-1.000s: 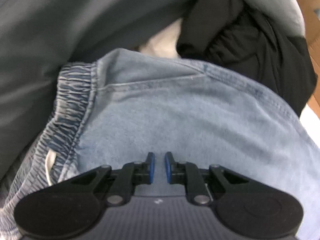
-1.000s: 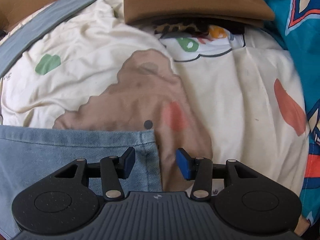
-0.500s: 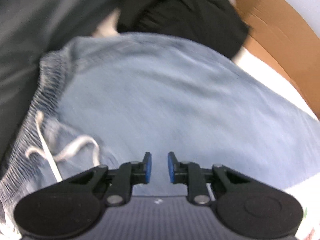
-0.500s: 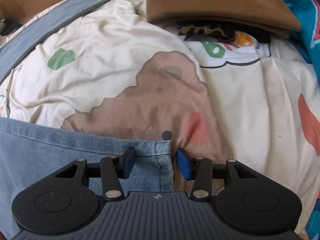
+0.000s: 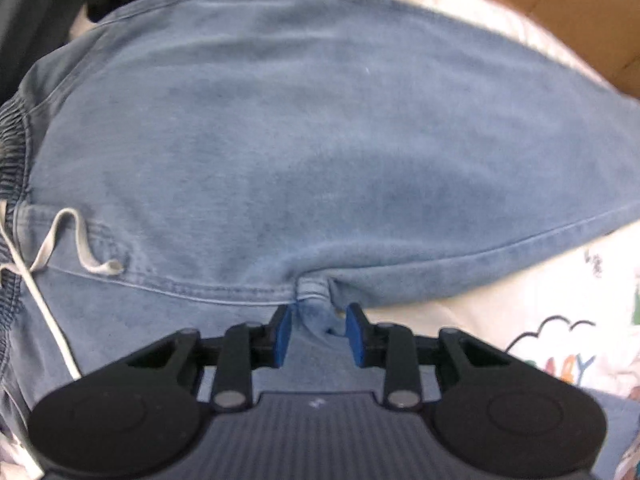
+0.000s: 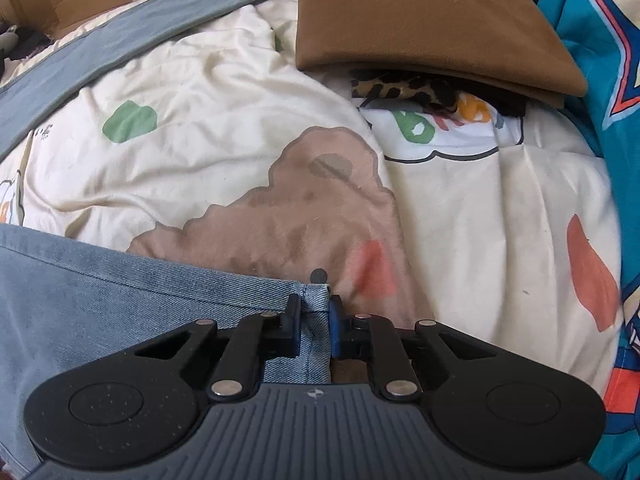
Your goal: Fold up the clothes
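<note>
Light blue denim jeans (image 5: 320, 140) lie spread across the left wrist view, with the elastic waistband (image 5: 12, 152) and a white drawstring (image 5: 80, 240) at the left. My left gripper (image 5: 318, 334) is open, and the bunched crotch seam sits between its blue pads. In the right wrist view the jeans (image 6: 120, 312) fill the lower left. My right gripper (image 6: 314, 330) is shut on the hem corner (image 6: 316, 300) of a leg.
A cream printed bedsheet (image 6: 220, 100) lies under everything. A folded brown garment (image 6: 420, 20) rests on leopard-print fabric (image 6: 400, 88) at the far side. A grey-blue strip (image 6: 120, 36) crosses the far left, teal bedding (image 6: 592, 40) is on the right, and cardboard (image 5: 560, 8) is behind the jeans.
My right gripper moved forward onto the leg hem and closed on it. My left gripper slid along the jeans from the waistband to the crotch, and its fingers spread wider.
</note>
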`<state>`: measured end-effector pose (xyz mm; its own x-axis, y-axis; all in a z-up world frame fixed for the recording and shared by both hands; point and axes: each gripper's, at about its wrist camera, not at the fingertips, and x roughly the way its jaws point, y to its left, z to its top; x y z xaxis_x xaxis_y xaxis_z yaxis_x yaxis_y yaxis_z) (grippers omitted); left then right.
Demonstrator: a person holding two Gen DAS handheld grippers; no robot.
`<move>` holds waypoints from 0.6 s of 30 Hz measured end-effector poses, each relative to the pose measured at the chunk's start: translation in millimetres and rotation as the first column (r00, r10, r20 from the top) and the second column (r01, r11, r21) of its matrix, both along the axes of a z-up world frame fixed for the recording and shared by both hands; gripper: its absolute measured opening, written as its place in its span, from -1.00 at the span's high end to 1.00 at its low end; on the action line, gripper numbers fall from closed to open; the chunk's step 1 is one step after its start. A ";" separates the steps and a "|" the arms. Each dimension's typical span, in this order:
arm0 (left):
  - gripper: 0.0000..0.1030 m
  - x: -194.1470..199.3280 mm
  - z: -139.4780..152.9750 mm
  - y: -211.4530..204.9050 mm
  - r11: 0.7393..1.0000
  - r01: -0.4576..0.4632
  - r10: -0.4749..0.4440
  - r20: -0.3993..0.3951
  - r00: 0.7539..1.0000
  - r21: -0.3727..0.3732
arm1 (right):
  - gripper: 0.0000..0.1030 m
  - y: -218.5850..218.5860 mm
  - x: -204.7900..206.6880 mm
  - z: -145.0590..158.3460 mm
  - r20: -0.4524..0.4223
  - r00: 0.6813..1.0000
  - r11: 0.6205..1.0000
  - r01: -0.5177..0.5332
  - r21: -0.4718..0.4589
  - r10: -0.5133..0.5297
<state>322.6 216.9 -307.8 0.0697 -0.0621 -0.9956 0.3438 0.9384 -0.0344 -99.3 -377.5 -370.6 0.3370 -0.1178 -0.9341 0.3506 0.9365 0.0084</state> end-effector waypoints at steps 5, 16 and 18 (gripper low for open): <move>0.54 13.5 -23.8 -5.0 0.994 -0.097 0.098 -0.016 0.995 0.043 | 0.76 1.2 1.4 -2.2 -0.010 1.000 1.000 0.005 -0.006 -0.005; 0.59 25.9 -21.8 23.5 0.908 -0.412 0.412 -0.020 0.911 -0.077 | 0.76 0.9 3.7 -7.6 -0.028 0.999 1.000 0.025 -0.003 -0.025; 0.58 22.2 -14.9 19.6 0.935 -0.345 0.346 0.002 0.938 -0.080 | 0.76 -0.3 3.2 -7.3 -0.028 0.999 0.999 0.036 0.007 -0.035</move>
<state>344.7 236.5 -322.7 0.1160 -0.1082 -0.9873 -0.0003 0.9940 -0.1090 -96.2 -377.8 -377.8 0.3067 -0.1225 -0.9439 0.3839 0.9233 0.0049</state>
